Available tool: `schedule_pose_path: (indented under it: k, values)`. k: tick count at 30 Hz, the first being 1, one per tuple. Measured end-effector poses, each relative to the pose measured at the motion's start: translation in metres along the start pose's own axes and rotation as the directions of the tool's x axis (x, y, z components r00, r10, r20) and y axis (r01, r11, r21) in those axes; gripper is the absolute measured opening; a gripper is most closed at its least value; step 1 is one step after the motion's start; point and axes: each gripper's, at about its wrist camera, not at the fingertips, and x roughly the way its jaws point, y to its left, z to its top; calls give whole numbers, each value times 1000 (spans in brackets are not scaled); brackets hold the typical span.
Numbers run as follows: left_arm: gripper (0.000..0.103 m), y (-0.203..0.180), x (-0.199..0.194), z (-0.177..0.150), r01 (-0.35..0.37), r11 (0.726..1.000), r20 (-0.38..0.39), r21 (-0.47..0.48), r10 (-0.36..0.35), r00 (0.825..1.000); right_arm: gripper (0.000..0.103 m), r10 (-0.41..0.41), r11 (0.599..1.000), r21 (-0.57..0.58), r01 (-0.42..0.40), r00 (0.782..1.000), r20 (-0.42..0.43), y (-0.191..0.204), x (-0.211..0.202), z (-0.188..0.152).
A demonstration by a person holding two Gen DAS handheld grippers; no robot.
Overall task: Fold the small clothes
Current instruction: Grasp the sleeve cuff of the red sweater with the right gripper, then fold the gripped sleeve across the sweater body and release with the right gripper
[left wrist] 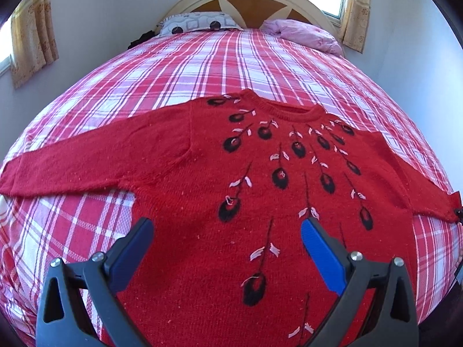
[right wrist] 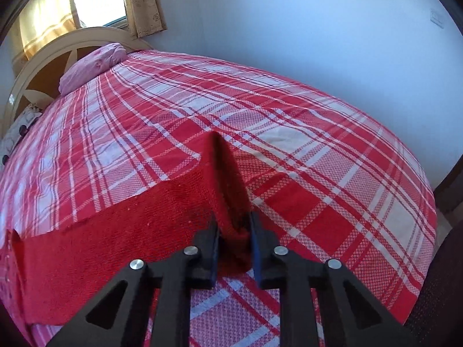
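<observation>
pinching the red sweater (right wrist: 115,225) cuff, right gripper (right wrist: 233,231); left gripper (left wrist: 227,228) fingers spread above its hem

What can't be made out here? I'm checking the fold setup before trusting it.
- Sweater hem: left wrist view, cut off by the bottom edge and the left gripper.
- Cuff of the sleeve: right wrist view, bunched inside the closed right gripper.
- Sweater body: right wrist view, cut off by the left edge.

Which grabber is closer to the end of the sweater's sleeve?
Right. The right gripper is pinching the sleeve end; the left gripper hangs open over the red sweater body.
</observation>
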Motion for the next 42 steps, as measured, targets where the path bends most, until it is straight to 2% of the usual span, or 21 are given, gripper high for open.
schedule_pose_path:
  k: [4,7,9,12,15,18,21,24,26,29,33,34,36,39,41,42]
  values:
    - [103,1,-2,-1,-1,1000,9,8,1,1000,15,24,999,40,-24,1000,8,-1,-14,-2]
    - [103,2,-4,-1,-8,1000,17,9,8,1000,15,65,997,29,-66,997,34,9,-36,-4]
    - [103,4,-4,-1,-3,1000,16,4,3,1000,15,126,992,-3,-126,990,61,24,-59,-2]
    - [103,7,-5,-1,3,1000,15,-9,-3,1000,15,232,972,-71,-226,968,92,55,-97,2]
    - [103,11,-6,-2,4,1000,18,-17,-3,1000,15,350,933,-132,-336,930,108,95,-130,9]
    - [103,19,-9,-3,-2,1000,24,-27,2,1000,15,489,862,-202,-464,868,92,151,-166,7]
    - [103,31,-14,-4,-10,999,42,-43,11,999,15,635,748,-251,-614,773,0,219,-194,-4]
    - [103,48,-19,-4,-34,997,63,-67,39,997,15,727,639,-264,-723,679,-99,291,-206,-26]
    - [103,60,-20,-4,-50,995,70,-88,56,996,15,759,583,-284,-761,635,-146,335,-210,-50]
    - [103,85,-21,-6,-86,989,73,-123,95,993,15,787,499,-264,-825,559,-261,402,-200,-94]
    - [103,116,-19,-10,-150,976,67,-160,162,984,15,768,423,-271,-864,501,-398,476,-177,-171]
    - [103,123,-18,-11,-165,971,63,-171,178,982,15,758,415,-279,-866,498,-422,482,-173,-185]
    - [103,139,-14,-14,-184,962,47,-203,197,979,15,718,416,-329,-848,528,-453,511,-163,-221]
    - [103,156,-7,-18,-186,951,22,-245,198,980,14,680,406,-382,-830,554,-480,534,-143,-253]
    - [103,162,-2,-21,-186,947,6,-260,194,981,14,655,411,-436,-801,592,-470,542,-139,-282]
    - [103,165,1,-22,-185,946,-4,-265,191,982,17,649,414,-449,-792,603,-465,545,-135,-289]
